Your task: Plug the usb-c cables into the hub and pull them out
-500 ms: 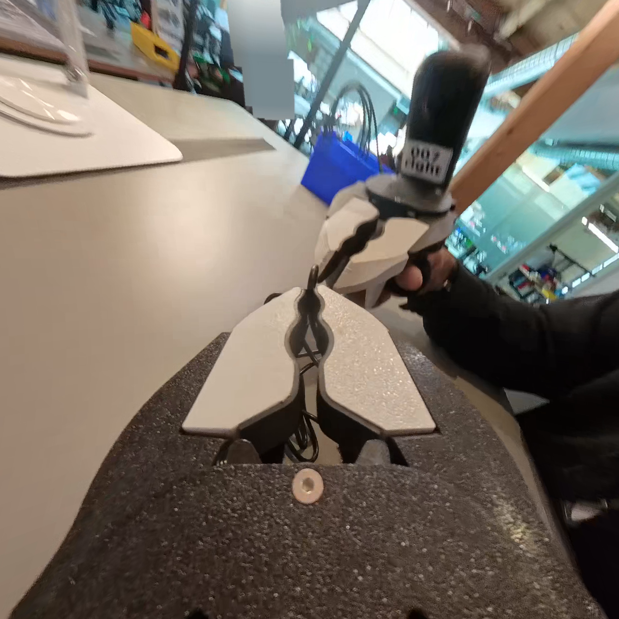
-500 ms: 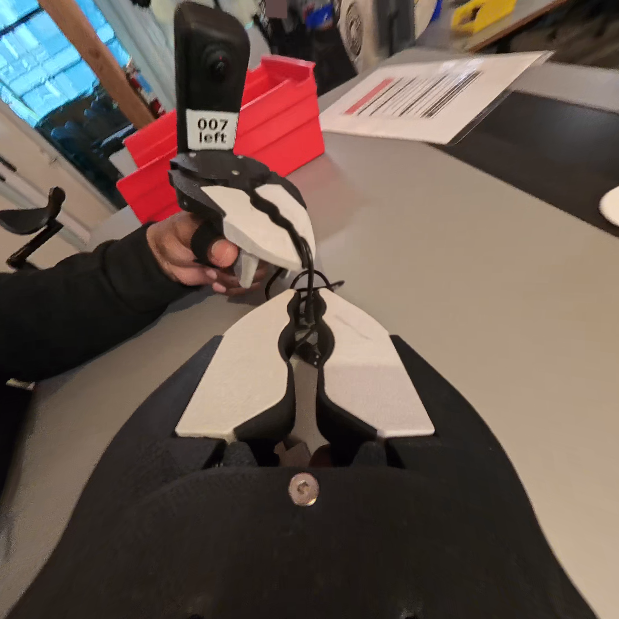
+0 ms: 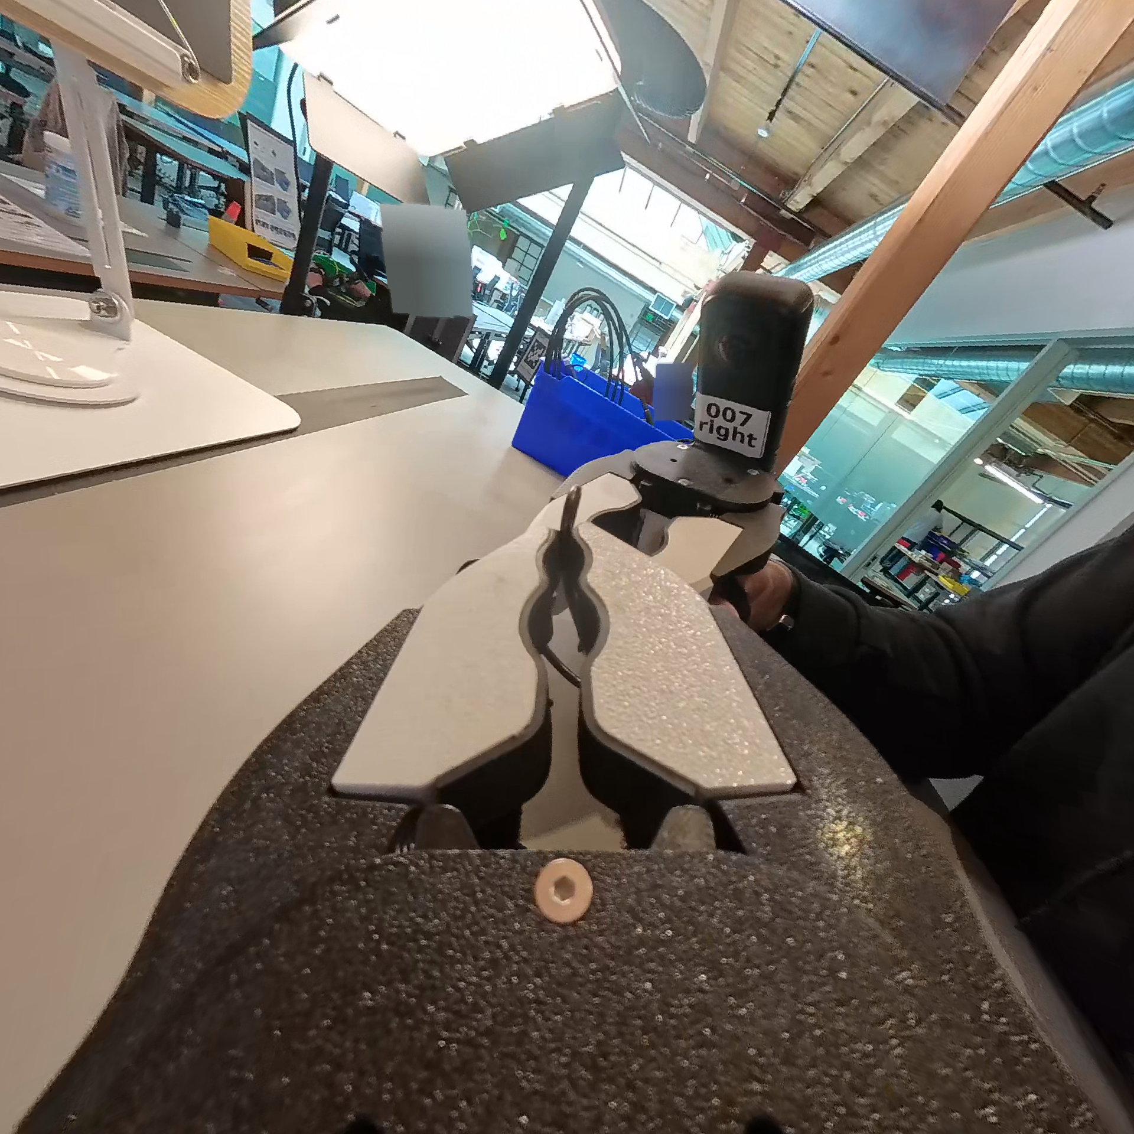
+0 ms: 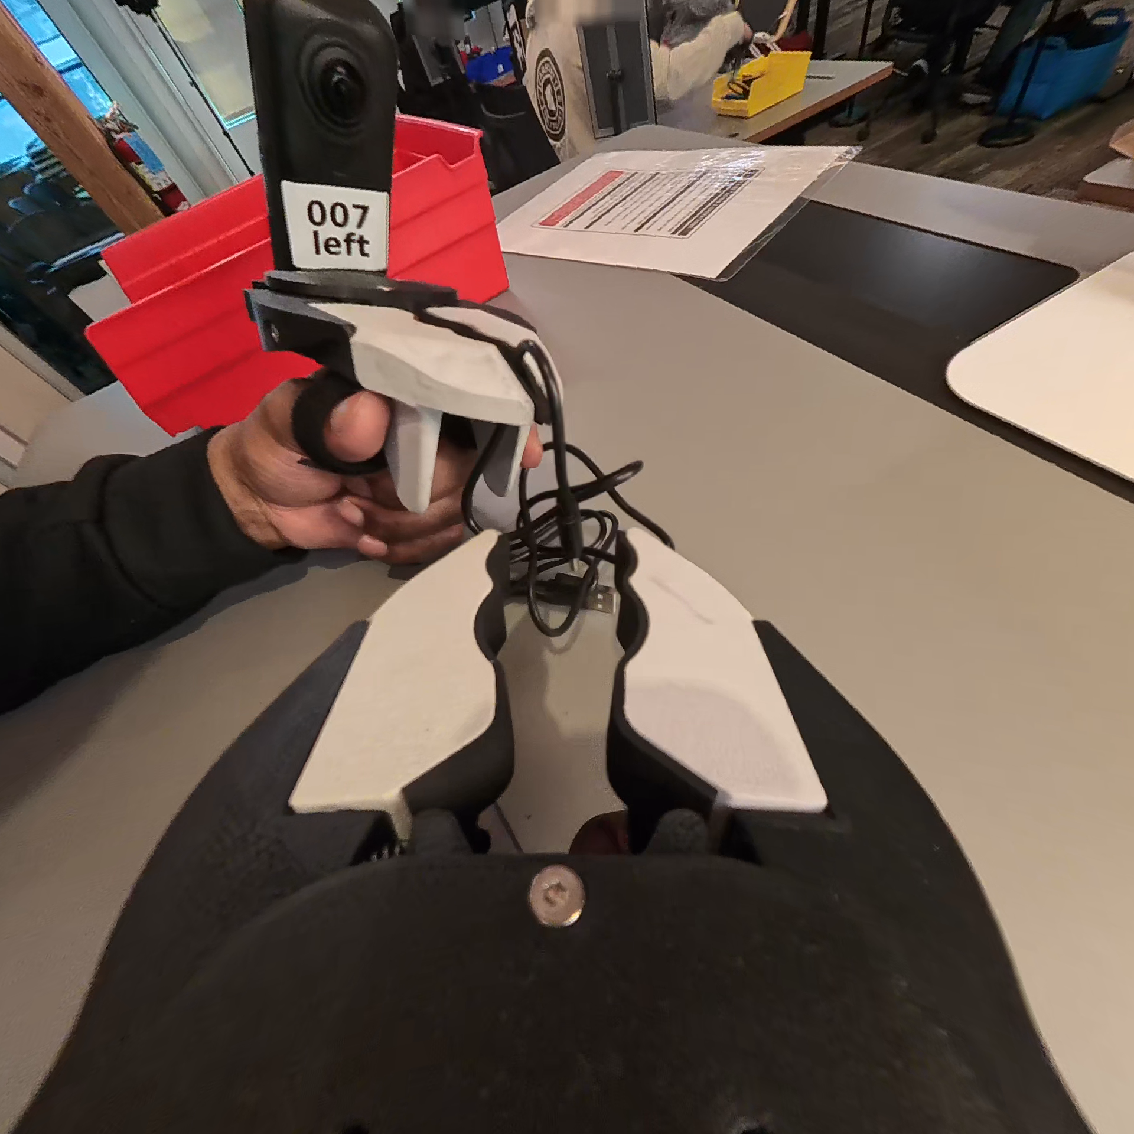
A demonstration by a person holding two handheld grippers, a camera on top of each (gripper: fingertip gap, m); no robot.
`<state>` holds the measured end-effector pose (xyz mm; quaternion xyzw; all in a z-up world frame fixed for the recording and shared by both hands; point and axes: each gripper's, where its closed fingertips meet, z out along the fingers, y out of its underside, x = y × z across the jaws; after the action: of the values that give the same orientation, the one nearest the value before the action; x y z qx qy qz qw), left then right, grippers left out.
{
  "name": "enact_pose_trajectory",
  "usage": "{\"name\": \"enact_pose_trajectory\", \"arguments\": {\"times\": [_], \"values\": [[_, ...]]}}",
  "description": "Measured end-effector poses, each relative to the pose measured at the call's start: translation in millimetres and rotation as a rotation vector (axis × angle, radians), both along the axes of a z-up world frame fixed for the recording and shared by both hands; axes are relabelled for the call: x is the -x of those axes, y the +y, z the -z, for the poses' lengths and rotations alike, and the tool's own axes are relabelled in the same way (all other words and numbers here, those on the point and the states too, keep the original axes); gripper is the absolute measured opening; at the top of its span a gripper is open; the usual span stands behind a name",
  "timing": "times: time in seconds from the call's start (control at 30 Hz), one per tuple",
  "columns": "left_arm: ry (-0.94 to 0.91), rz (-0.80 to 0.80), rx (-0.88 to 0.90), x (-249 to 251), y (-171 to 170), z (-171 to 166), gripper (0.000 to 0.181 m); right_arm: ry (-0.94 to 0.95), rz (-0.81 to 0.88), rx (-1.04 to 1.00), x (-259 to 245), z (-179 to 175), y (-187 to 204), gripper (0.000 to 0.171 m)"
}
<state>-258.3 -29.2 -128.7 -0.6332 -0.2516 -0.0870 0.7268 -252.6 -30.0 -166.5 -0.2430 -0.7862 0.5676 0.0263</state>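
The cable is now in one grip only. Half a second ago both grippers were closed on it, tip to tip. Now the right gripper has let go, its jaws spread wide and holding nothing. The left gripper is still pressed together on the black cord, and it sits higher in the right wrist view than it did.

From the left jaws the cord drops in a short run to a small plug. The plug hangs tip down, just ahead of the open right jaws and about level with their tips, roughly on their midline. It touches neither finger. Below it the rest of the cable lies in a loose tangle on the table, reaching back into the gap between the right fingers. A flat metal connector lies there close to the right-hand finger.

In the left wrist view the cord shows as a dark strand nipped between the jaw tips, with a loop trailing back between the fingers.

I judge this a re-grip. The plug end is held up for the right jaws to take nearer the tip. No hub shows in either view, so plugging in has not begun.
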Motion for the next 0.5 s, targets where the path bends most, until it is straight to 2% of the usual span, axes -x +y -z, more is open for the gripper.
{"name": "enact_pose_trajectory", "arguments": {"times": [0.1, 0.2, 0.37, 0.4, 0.5], "values": [[0.001, 0.023, -0.023, -3, 0, -2, 0.002, 0.018, 0.005, -0.026, 0, 2, -1, 0.031], [0.005, 0.046, -0.023, -7, 1, -3, 0.003, 0.052, 0.004, -0.032, -2, 0, -2, 0.007], [0.012, 0.054, 0.0, -9, -1, -1, 0.003, 0.026, -0.039, -0.031, -7, 2, -2, 0.006], [0.023, 0.039, 0.017, -8, -3, 0, 0.011, -0.005, -0.051, -0.06, -8, 7, -1, 0.006], [0.109, -0.064, 0.055, 1, -13, -6, 0.054, -0.16, -0.07, -0.19, -13, 32, 11, 0.006]]}}
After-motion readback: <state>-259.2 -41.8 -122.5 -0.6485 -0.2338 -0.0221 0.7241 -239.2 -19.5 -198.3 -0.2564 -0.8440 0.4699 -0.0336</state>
